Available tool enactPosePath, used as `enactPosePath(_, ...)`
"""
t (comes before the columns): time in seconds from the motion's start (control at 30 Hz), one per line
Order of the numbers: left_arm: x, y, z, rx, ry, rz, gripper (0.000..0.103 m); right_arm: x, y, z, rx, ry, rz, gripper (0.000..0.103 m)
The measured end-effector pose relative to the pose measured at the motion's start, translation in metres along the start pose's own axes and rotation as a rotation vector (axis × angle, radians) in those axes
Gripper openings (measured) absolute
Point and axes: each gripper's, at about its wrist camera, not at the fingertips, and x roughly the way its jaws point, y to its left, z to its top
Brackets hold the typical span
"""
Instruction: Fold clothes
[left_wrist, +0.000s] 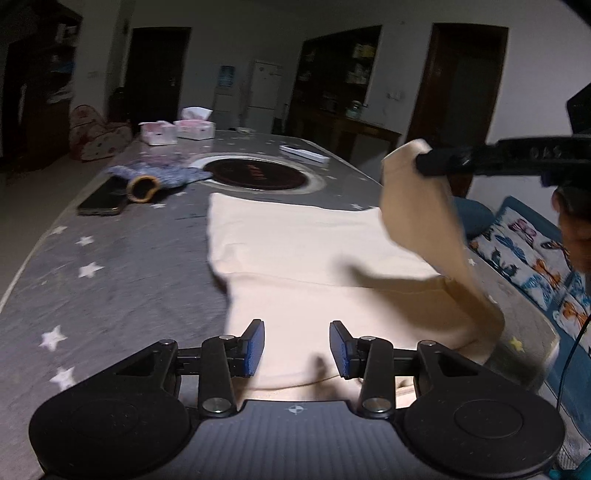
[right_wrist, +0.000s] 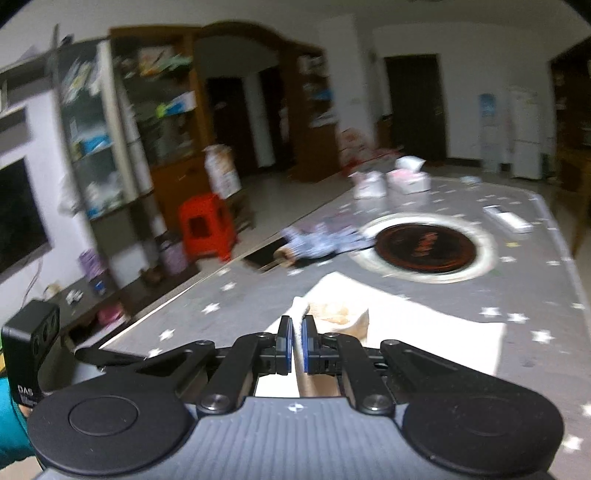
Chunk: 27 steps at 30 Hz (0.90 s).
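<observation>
My right hand-held gripper (left_wrist: 424, 162), clamped on the cream garment's (left_wrist: 314, 251) corner at upper right, lifts it; the rest lies mid-worktop (left_wrist: 110, 266), under my open left hand-held gripper (left_wrist: 296, 349).

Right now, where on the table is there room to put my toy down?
The starry gray tablecloth is bare between the cream garment and the table's near-left edge, below the phone. The far end is crowded: tissue boxes, a blue cloth, the round black hotplate and a white remote.
</observation>
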Motion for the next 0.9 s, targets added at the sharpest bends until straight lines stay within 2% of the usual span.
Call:
enactPosePath(0.23,-0.013,0.018,-0.006,-0.039,-0.012,0.042,0.043,0.053,0.042,-0.016,-0.065,0.116,0.112,0.005)
enactPosePath(0.4,-0.015,0.022,-0.004,-0.044,-0.024,0.043,0.043,0.06,0.045,-0.016,-0.055,0.11,0.147,0.009)
enactPosePath(0.57,-0.012,0.016,0.002,-0.026,-0.042,0.011,0.043,0.036,0.029,-0.006,-0.083,0.078,0.095,0.01)
enactPosePath(0.7,-0.004,0.002,0.006,0.01,-0.042,-0.042,0.041,0.012,0.005,-0.008,-0.113,0.088,0.011,0.012)
enactPosePath(0.83,0.009,-0.012,0.007,0.057,-0.026,-0.095,0.041,-0.008,-0.027,-0.027,-0.107,0.158,-0.087,0.012)
enactPosePath(0.9,0.015,-0.017,0.007,0.071,-0.012,-0.115,0.041,-0.013,-0.036,-0.039,-0.095,0.2,-0.101,0.012)
